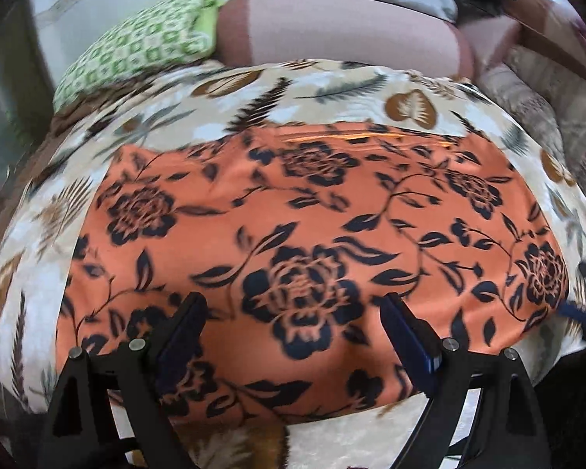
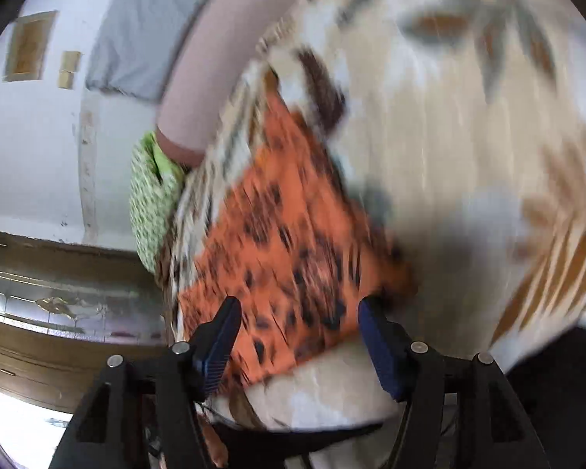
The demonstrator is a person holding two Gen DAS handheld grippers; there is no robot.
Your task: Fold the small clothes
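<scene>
Left claw (image 1: 293, 305): released, fingers spread above the orange cloth with black floral print (image 1: 312, 219). Right claw (image 2: 299, 310): released, over the same cloth's corner. Cloth: flat on cream leaf-patterned bedsheet (image 1: 332, 90). Green patterned pillow (image 1: 136, 47) behind.

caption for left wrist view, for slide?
Open left gripper poised over orange floral garment spread flat on leaf-print bedsheet.

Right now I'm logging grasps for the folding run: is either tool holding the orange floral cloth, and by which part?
Neither. Both the left tool and right tool are open over the orange floral cloth, which lies flat on the leaf-print bedsheet.
</scene>
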